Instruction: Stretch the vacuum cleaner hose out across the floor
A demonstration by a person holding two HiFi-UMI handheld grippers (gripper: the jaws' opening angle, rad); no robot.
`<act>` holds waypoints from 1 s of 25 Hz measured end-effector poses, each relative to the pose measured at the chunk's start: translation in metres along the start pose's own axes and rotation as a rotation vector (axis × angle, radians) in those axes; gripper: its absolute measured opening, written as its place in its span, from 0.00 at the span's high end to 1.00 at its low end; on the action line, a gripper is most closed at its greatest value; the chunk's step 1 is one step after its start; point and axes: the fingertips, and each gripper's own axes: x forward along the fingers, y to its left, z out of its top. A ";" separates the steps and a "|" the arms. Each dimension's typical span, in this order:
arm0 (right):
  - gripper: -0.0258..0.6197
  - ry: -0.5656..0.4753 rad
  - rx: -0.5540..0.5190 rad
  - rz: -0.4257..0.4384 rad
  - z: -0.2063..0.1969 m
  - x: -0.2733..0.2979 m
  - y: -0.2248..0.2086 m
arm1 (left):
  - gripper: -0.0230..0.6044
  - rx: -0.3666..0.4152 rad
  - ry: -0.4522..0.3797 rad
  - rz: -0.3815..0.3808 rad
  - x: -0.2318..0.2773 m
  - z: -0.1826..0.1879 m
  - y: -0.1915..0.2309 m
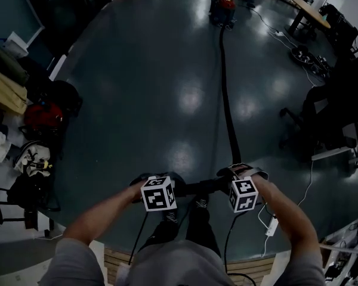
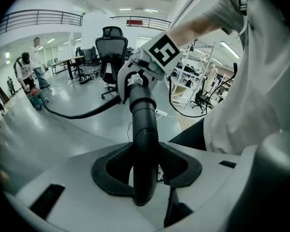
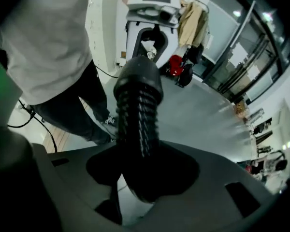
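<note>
A black vacuum hose runs across the dark floor from the red vacuum cleaner far ahead to my hands. My right gripper is shut on its ribbed part, which fills the gap between the jaws. My left gripper is shut on the smooth black end tube. The two grippers face each other at waist height, the tube bridging them. In the left gripper view the right gripper shows up the tube. The left gripper shows at the top of the right gripper view.
Bags and a red pack lie along the left. An office chair, desks and floor cables are at the right. A power strip lies by my right foot. People stand near the vacuum. A wooden edge is underfoot.
</note>
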 end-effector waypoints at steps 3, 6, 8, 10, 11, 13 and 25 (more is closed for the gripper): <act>0.71 -0.040 -0.020 0.002 0.031 0.012 0.004 | 0.70 -0.017 -0.007 0.015 0.002 0.000 0.001; 0.71 -0.037 -0.012 -0.013 0.036 0.022 0.004 | 0.70 -0.033 -0.011 0.035 -0.002 -0.003 0.002; 0.72 -0.060 0.007 -0.037 0.041 0.021 0.000 | 0.70 -0.040 -0.022 0.050 -0.007 -0.005 0.003; 0.73 -0.080 0.031 -0.048 0.047 0.017 -0.003 | 0.70 -0.042 -0.028 0.064 -0.011 -0.008 0.006; 0.73 -0.083 0.037 -0.046 0.050 0.015 -0.004 | 0.70 -0.039 -0.030 0.071 -0.012 -0.010 0.007; 0.73 -0.075 0.036 -0.040 0.054 0.010 -0.003 | 0.70 -0.018 -0.037 0.088 -0.012 -0.016 0.005; 0.73 0.033 0.003 -0.033 0.022 -0.038 0.032 | 0.67 0.055 -0.041 0.083 0.049 -0.019 -0.021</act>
